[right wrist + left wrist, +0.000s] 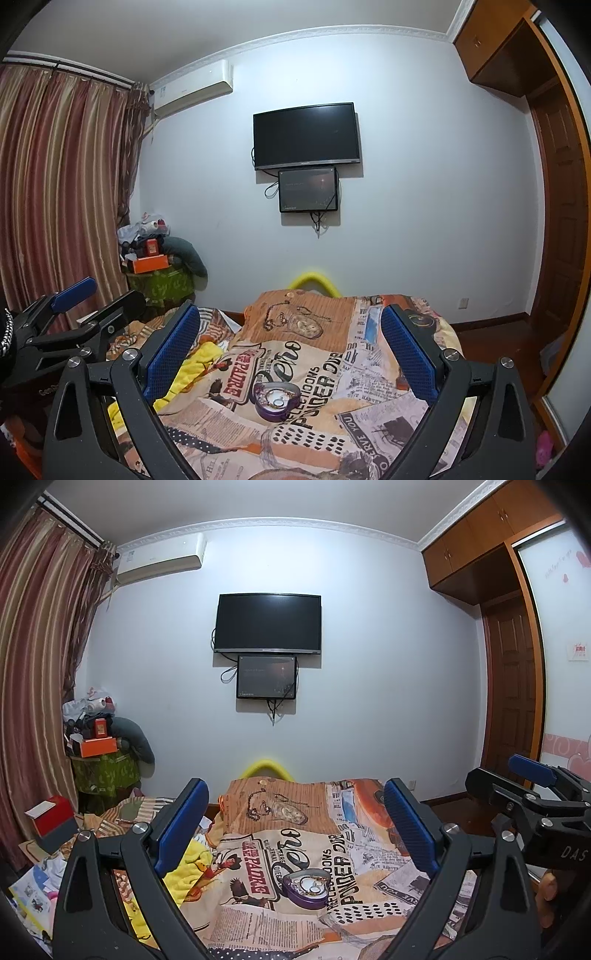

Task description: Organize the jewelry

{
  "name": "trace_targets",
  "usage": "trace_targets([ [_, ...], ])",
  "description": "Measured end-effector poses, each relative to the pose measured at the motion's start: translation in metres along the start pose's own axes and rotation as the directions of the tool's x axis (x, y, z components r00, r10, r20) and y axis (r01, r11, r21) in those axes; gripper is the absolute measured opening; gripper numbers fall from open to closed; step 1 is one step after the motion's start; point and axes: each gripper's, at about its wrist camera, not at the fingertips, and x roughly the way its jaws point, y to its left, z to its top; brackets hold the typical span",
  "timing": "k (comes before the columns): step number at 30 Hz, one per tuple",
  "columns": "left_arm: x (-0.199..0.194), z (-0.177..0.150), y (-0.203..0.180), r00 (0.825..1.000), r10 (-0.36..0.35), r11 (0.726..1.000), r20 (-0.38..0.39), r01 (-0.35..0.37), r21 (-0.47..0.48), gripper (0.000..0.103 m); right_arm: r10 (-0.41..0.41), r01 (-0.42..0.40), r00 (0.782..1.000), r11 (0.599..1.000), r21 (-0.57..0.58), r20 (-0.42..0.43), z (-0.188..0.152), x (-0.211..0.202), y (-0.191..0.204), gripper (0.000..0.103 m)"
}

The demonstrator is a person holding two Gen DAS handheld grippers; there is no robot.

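Observation:
A purple heart-shaped jewelry box lies open on the printed bedspread, with a pale round piece and thin gold jewelry inside. It also shows in the right wrist view. My left gripper is open and empty, held above the bed short of the box. My right gripper is open and empty, also short of the box. The right gripper shows at the right edge of the left wrist view, and the left gripper at the left of the right wrist view.
A yellow towel lies left of the box. A red and grey box and papers sit at the bed's left. A cluttered stand is in the corner by the curtain. A TV hangs on the far wall; wardrobe at right.

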Motion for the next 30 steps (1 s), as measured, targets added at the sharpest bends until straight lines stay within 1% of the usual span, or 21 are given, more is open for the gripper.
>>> trace_targets([
  [16,0.009,-0.005,0.0,0.999,-0.009,1.0,-0.034,0.009,-0.011,0.096,0.01,-0.01,0.999,1.0,0.012,-0.032,0.002,0.0,-0.005,0.098],
  [30,0.011,-0.006,0.002,0.999,-0.018,1.0,-0.044,0.017,-0.017,0.096,0.01,-0.009,0.999,1.0,0.016,-0.037,0.002,0.002,-0.007,0.098],
])
